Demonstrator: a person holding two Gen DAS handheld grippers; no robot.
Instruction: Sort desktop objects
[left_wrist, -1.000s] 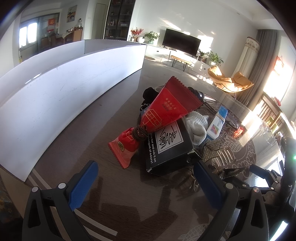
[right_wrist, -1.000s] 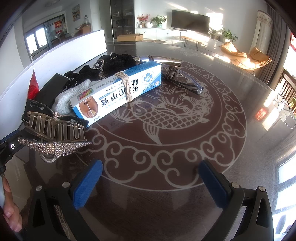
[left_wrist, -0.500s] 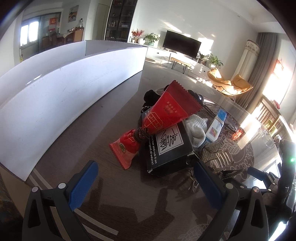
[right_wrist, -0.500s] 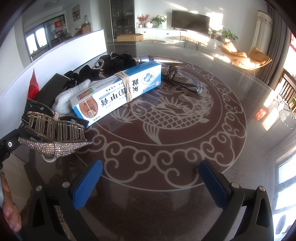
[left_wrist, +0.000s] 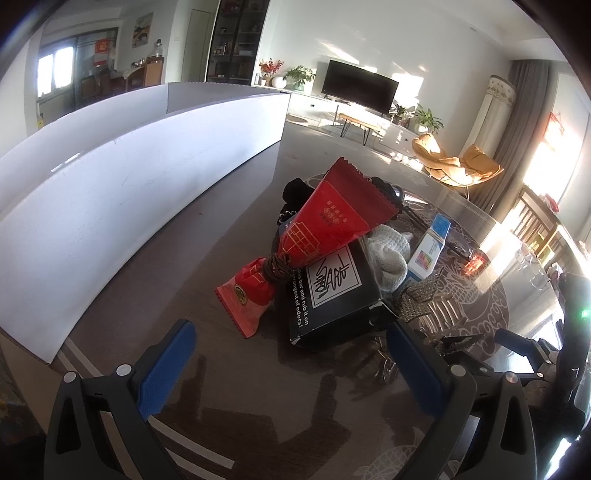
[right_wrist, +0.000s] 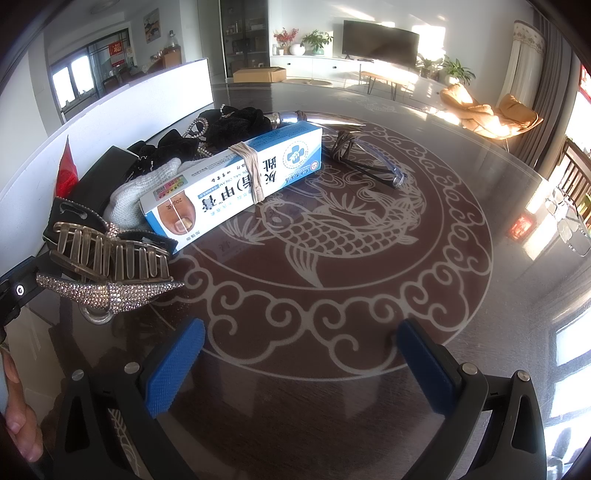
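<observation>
Desktop objects, red packet (left_wrist: 325, 225), black box (left_wrist: 332, 288), cream carton (right_wrist: 236, 177) and hair claw (right_wrist: 107, 266), lie heaped by the white board (left_wrist: 129, 177), unsorted; my left gripper (left_wrist: 291, 365) and right gripper (right_wrist: 291, 369) hover near, fingers apart, empty.

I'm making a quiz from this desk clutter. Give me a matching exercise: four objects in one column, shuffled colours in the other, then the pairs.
Things:
1. snack packet
2. ointment box
3. knitted glove
4. hair claw

Colours:
a. white
b. glittery silver
c. red
d. blue and white

Pairs: 1-c, 2-d, 3-a, 4-b
</observation>
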